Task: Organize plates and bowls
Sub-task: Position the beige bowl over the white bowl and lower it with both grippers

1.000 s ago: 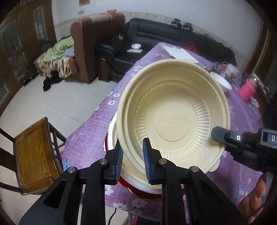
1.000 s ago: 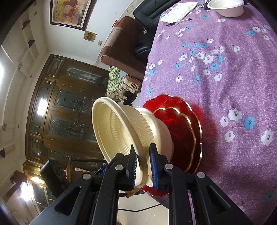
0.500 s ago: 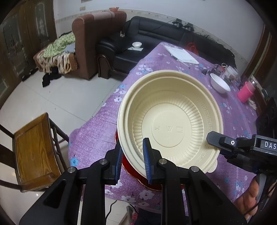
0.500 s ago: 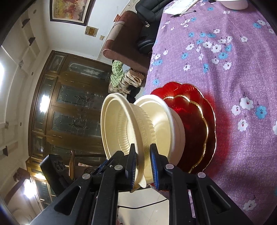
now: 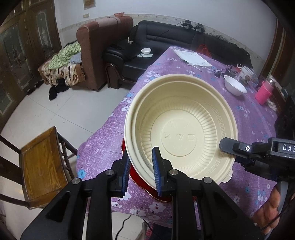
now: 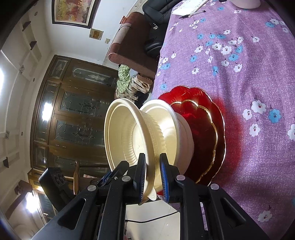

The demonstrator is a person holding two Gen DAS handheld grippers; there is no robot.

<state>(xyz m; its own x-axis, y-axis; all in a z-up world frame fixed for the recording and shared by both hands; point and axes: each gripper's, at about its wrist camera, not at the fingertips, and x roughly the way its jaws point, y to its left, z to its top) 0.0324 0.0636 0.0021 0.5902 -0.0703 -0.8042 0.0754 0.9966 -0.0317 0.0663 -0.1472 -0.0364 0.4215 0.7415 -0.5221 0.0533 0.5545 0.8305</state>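
Cream bowl (image 5: pixel 181 129) dropped nearer red plates (image 6: pixel 208 136) — both claws, left (image 5: pixel 141 170) and right (image 6: pixel 153 178), clamp its rim.

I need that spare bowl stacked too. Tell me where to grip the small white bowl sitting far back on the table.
Grip the white bowl by its thin rim, one finger inside and one outside, coming from above at its near edge. It stands upright with its mouth open, and its flared wall looks too wide to span.

The cream bowl (image 5: pixel 181 129) hides most of the red plates (image 5: pixel 127 162) at the table's near-left corner. The frame's top edge cuts off the white bowl (image 6: pixel 247 3). The embossed marks (image 5: pixel 178 136) are unreadable.
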